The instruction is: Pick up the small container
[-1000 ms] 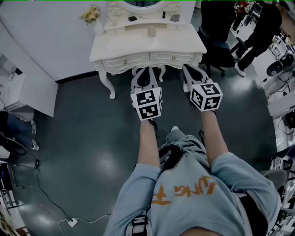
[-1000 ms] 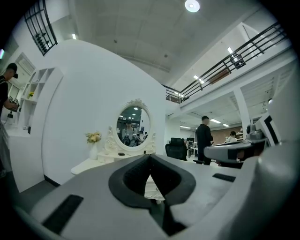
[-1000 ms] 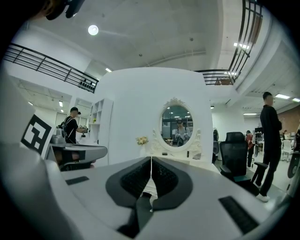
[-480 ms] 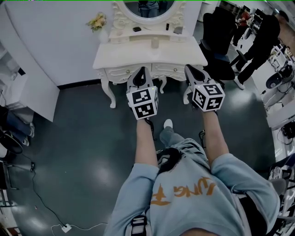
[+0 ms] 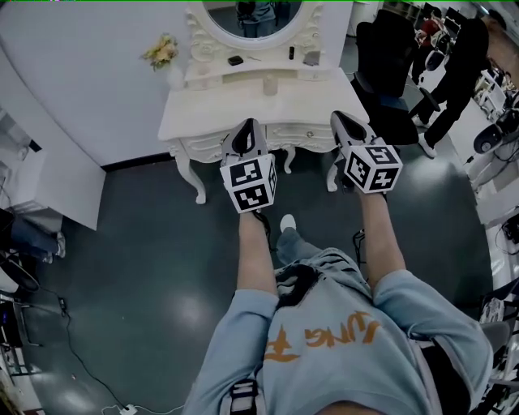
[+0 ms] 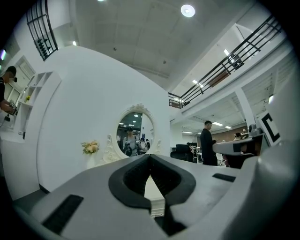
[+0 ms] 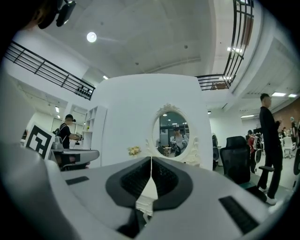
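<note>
A small cream container [image 5: 268, 84] stands upright on the top of the white dressing table [image 5: 211, 109], below the oval mirror [image 5: 251, 16]. My left gripper [image 5: 248, 124] is shut and holds nothing; its tips hover over the table's front edge, short of the container. My right gripper [image 5: 340, 117] is also shut and empty, over the table's right front corner. In the left gripper view the jaws [image 6: 150, 157] meet along a thin line, with the mirror [image 6: 134, 133] beyond. In the right gripper view the right gripper [image 7: 151, 160] is likewise shut, and the container is hidden in both views.
A narrow shelf [image 5: 259, 69] under the mirror carries a black object [image 5: 235, 60], a small dark bottle [image 5: 291, 53] and a grey jar [image 5: 311, 57]. Flowers [image 5: 161, 50] sit at the left. A black office chair [image 5: 389, 77] and a standing person [image 5: 458, 65] are at the right.
The person has stepped closer to the dressing table. Both grippers now reach over its front edge, and both have stayed shut.
</note>
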Available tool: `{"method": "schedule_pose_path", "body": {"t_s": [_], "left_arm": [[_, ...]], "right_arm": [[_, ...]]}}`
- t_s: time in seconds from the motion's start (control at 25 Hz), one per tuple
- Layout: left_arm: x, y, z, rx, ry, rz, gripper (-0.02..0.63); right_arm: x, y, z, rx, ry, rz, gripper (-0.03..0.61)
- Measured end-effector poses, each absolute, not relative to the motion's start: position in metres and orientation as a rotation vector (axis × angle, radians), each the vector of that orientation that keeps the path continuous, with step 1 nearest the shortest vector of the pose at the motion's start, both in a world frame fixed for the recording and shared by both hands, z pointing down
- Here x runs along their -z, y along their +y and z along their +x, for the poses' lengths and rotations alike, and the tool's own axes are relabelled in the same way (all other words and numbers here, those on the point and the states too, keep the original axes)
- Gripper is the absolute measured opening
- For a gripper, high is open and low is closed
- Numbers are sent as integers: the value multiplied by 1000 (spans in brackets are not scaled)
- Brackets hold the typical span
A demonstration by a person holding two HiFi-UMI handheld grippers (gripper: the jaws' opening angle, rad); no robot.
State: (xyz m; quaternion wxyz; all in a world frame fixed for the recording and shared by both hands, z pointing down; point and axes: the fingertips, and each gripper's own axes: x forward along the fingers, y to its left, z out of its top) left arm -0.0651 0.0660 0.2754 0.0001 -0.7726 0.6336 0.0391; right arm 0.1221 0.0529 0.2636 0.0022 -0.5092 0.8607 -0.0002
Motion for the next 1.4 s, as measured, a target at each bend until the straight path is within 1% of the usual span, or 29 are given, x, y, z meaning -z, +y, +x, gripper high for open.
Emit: {"method": "schedule_pose_path", "body": {"t_s": [0.12, 0.28, 0.56, 0.76, 0.92, 1.16, 1.4], "left_arm": [[-285, 32, -63, -130, 1972, -2474, 21], [-304, -21, -62, -225, 1940, -2562, 21], [-352, -139, -58, -234, 2052, -2614, 21], [-388, -224, -60, -145, 2144, -2646, 21], [-395, -265, -58, -24, 2155, -2641, 21], [-410, -288, -66, 169, 2197, -2603, 21], [-434, -313, -65, 276, 2192, -2652, 21]], "right_arm": [[-276, 15, 112, 35, 2740, -1585, 29], [-300, -45, 109, 98, 2785, -1602, 29], [-343, -172, 109, 210, 2871, -1628, 29], [-372, -262, 97, 296, 2934, -1601, 29], [-378, -310, 91, 350, 2904, -1565, 29], [-405, -337, 69, 448, 2913, -1471, 29], [-424, -356, 54, 422, 2951, -1443, 31]]}}
